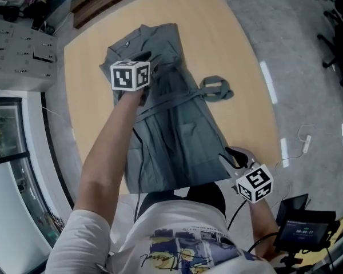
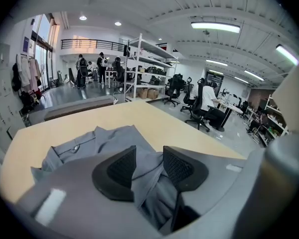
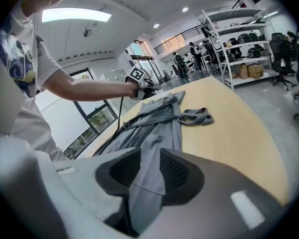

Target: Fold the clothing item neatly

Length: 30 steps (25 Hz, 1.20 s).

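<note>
Right gripper [image 1: 231,154], at the near edge of the table [image 1: 246,56], is closed down on the hem corner of the grey garment [image 1: 171,130], with a fold of cloth pinched between its pads. The garment lies flat and lengthwise down the table's middle, hem towards the person. Its belt [image 1: 217,89] crosses the waist and ends in a loose coil on bare wood towards the table's right side. Further up, nearer the table's far end, the left gripper [image 1: 144,59] sits over the collar area with its jaws partway apart; cloth lies loose between them, not squeezed. Beyond the table's far edge stand white shelving [image 2: 144,68] and office chairs [image 2: 197,101].
</note>
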{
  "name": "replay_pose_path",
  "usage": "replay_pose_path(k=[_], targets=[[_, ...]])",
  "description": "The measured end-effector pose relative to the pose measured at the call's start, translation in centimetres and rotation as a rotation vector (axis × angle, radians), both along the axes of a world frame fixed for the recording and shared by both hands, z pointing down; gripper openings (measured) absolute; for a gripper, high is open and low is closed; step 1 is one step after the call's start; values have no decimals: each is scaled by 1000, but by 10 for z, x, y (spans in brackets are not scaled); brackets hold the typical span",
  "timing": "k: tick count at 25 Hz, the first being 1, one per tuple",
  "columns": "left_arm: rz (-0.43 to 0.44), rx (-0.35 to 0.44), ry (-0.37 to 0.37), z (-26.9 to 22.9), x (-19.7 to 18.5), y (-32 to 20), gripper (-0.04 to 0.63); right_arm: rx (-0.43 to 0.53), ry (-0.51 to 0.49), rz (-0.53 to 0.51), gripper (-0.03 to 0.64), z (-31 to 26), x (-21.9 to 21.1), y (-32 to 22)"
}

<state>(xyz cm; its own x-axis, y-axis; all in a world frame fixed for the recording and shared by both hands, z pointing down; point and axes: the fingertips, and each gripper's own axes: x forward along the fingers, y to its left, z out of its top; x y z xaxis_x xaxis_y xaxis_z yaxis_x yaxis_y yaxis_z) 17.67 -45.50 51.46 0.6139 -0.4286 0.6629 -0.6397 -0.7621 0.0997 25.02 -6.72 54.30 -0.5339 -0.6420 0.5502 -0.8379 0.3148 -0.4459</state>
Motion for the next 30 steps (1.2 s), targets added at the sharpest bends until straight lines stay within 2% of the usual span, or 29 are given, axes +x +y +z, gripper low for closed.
replay_pose_path(k=[8, 14, 20, 24, 30], targets=[[-16, 18, 109, -42, -45, 29, 173, 25, 44, -112, 120, -5, -28, -13], [-11, 56, 199, -84, -88, 76, 158, 58, 81, -187, 120, -19, -58, -18], [24, 112, 261, -121, -145, 158, 156, 99, 125, -247, 120, -37, -89, -11], [42, 115, 311, -133, -183, 224, 149, 115, 159, -270, 121, -46, -115, 8], [99, 115, 336, -131, -227, 337, 146, 125, 212, -296, 120, -58, -151, 47]])
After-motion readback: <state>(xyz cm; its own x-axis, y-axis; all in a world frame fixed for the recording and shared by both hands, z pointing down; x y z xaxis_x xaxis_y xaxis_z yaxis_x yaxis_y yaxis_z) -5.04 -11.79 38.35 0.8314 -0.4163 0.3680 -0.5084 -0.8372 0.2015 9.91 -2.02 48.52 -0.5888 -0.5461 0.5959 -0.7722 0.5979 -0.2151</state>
